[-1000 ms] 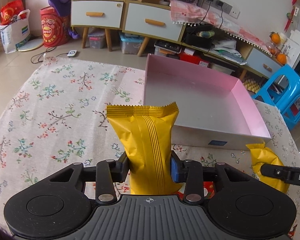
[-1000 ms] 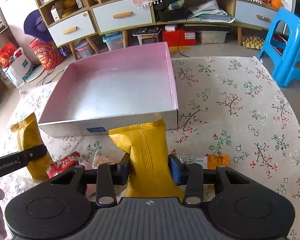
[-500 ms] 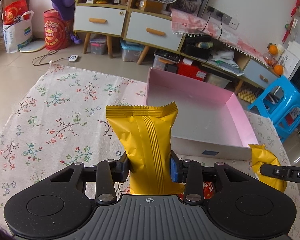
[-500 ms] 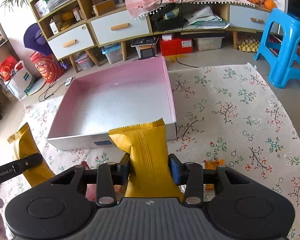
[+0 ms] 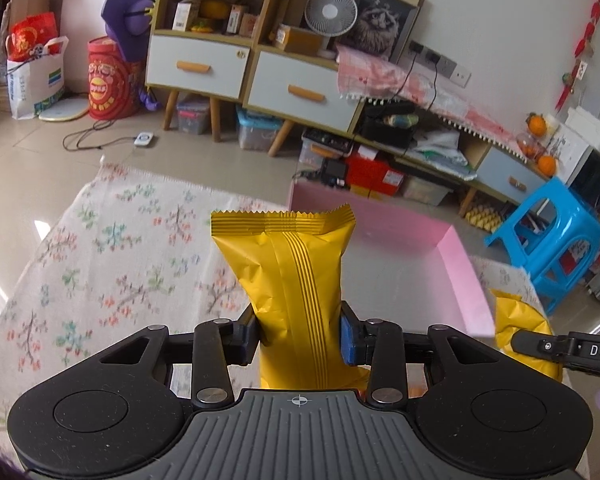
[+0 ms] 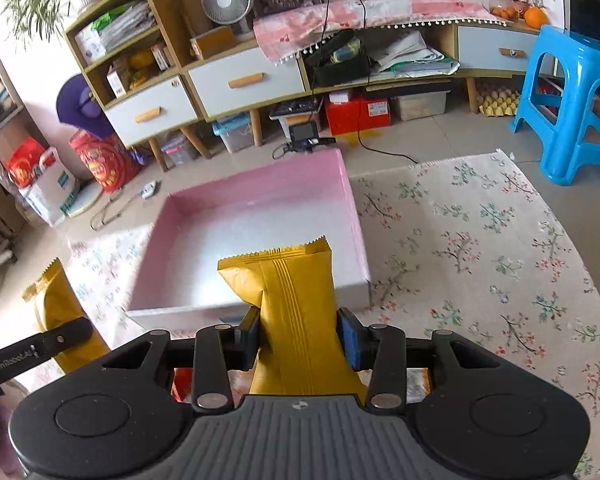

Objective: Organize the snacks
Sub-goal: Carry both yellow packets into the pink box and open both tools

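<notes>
Pink tray (image 6: pixel 356 216) interior bare, open from above; its near wall (image 6: pixel 188 314) stands between both held yellow packets (image 5: pixel 296 280) and the floor of the tray. Floral cloth (image 6: pixel 480 240) right of tray unobstructed. Small wrappers (image 6: pixel 182 386) lie on the cloth just below the grippers.

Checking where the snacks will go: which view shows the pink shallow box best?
The right wrist view: the pink shallow box shows nearly whole, with all four walls and a bare floor, only its near edge hidden by a yellow snack packet. The left wrist view shows just its far and right walls.
</notes>
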